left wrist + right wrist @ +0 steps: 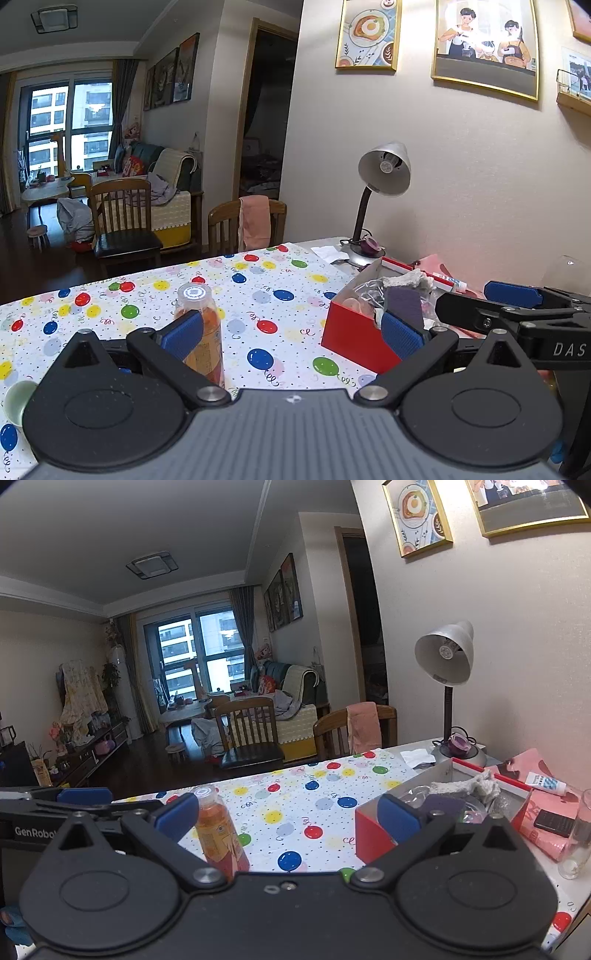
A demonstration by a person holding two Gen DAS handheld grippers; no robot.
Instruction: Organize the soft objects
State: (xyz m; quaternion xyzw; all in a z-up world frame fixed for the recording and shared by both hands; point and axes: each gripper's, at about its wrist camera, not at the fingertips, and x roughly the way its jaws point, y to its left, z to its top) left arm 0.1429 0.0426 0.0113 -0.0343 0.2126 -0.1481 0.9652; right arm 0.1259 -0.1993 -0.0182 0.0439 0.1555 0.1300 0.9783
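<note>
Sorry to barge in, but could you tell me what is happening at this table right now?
A person holds two sets of tongs above a table with a balloon-print cloth. Both the left tongs and right tongs are open and empty. A bottle of orange liquid stands on the cloth, and a red box beside it already holds a grey cloth and crinkly wrapping. Nothing is being gripped yet.

Orange bottle [201, 332], desk lamp [382, 177]
</note>
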